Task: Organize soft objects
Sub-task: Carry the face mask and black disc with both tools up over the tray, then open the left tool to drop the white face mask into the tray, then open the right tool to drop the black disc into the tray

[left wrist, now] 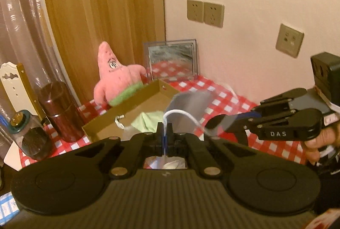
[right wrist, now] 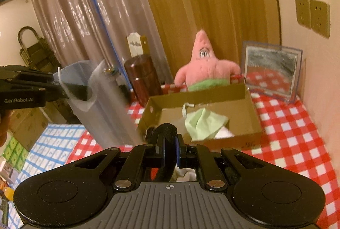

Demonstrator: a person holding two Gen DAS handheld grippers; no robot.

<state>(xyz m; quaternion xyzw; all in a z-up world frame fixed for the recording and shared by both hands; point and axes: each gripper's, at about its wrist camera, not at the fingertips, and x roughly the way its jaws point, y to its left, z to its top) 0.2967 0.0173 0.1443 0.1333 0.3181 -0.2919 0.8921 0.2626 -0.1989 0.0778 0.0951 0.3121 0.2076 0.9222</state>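
The left gripper [left wrist: 165, 130] pinches a clear bag [left wrist: 189, 110] by its white cord above the box [right wrist: 244, 135]. The right gripper [right wrist: 169, 151] clamps a black fuzzy item [right wrist: 167, 130] just before the box, where a green cloth [right wrist: 201, 122] lies; a pink plush [right wrist: 204, 65] stands behind it

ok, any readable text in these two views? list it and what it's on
"DAS" – on the side of the right gripper, seen from the left wrist view.
"GenRobot.AI" – on the side of the left gripper, seen from the right wrist view.
Dark scribble on the cardboard box front: too blurred to read.
Nothing else legible.
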